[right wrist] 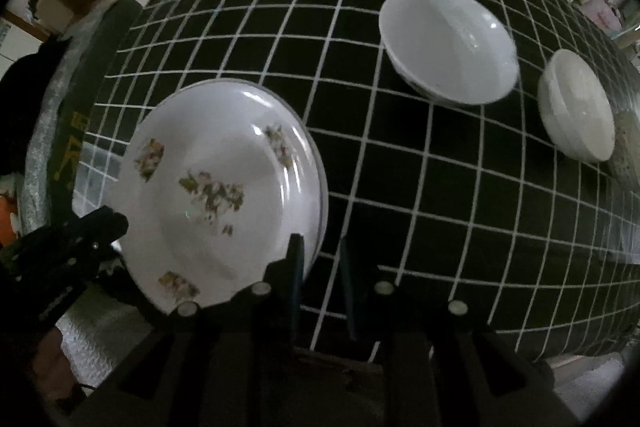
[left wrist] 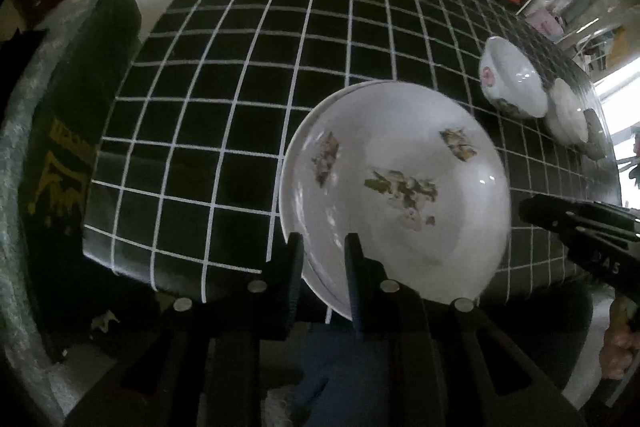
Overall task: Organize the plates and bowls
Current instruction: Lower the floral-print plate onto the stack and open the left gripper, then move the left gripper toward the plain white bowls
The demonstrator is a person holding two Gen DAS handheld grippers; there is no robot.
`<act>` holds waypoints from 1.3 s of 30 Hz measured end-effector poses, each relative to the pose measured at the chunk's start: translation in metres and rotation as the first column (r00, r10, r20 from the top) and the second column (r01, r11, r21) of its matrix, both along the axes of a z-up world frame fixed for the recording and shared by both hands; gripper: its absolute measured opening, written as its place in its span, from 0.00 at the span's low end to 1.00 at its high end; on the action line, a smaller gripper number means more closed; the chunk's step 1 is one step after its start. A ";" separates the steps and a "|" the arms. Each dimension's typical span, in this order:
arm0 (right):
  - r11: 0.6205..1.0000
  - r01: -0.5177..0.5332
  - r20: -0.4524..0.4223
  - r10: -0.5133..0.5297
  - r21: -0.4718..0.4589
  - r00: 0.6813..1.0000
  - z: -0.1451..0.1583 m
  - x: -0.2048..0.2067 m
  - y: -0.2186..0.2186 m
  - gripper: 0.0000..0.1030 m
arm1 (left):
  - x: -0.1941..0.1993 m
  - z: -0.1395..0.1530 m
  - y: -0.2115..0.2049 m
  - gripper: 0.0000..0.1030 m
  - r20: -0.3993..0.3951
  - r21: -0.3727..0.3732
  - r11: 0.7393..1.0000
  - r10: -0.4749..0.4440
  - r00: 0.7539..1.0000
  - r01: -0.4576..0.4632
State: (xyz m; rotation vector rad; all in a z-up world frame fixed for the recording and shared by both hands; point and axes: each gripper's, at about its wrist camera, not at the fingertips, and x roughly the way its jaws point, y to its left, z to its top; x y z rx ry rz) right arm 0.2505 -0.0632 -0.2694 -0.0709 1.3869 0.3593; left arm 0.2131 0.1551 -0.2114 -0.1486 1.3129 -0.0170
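My left tongs (left wrist: 323, 255) cover the near rim of the flowered plates (left wrist: 394, 187), so I cannot tell how many are stacked. The small bowl (left wrist: 566, 115) by the tablecloth's (left wrist: 240, 67) right edge is blurred. My right tongs (left wrist: 576, 223) are cut off at the frame's right edge.

The left tongs (left wrist: 323, 247) sit at the table's near edge, jaws narrowly apart with a rim between them. The right tongs (right wrist: 320, 251) sit at the same edge, further right, jaws slightly parted with nothing between them. Both point across the table, angled down.
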 end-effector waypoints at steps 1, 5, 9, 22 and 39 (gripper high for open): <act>1.000 -0.001 0.013 0.001 0.013 1.000 0.005 -0.003 -0.002 0.21 | -0.003 0.006 -0.004 0.17 0.014 -0.004 1.000 -0.006 1.000 0.006; 0.999 0.002 0.098 -0.006 0.044 0.995 0.028 -0.013 -0.014 0.21 | -0.011 0.029 -0.024 0.19 0.070 -0.008 0.999 -0.042 0.997 0.042; 0.995 0.042 0.182 -0.058 0.092 0.982 0.053 -0.024 -0.033 0.21 | -0.022 0.056 -0.050 0.20 0.143 -0.009 0.995 -0.092 0.985 0.095; 0.987 0.149 0.324 -0.160 0.059 0.932 0.104 -0.051 -0.089 0.25 | -0.031 0.102 -0.117 0.31 0.266 0.028 0.981 -0.192 0.945 0.191; 0.975 0.211 0.291 -0.222 0.070 0.931 0.106 0.017 -0.120 0.37 | 0.050 0.103 -0.148 0.35 0.267 0.055 0.975 -0.222 0.938 0.215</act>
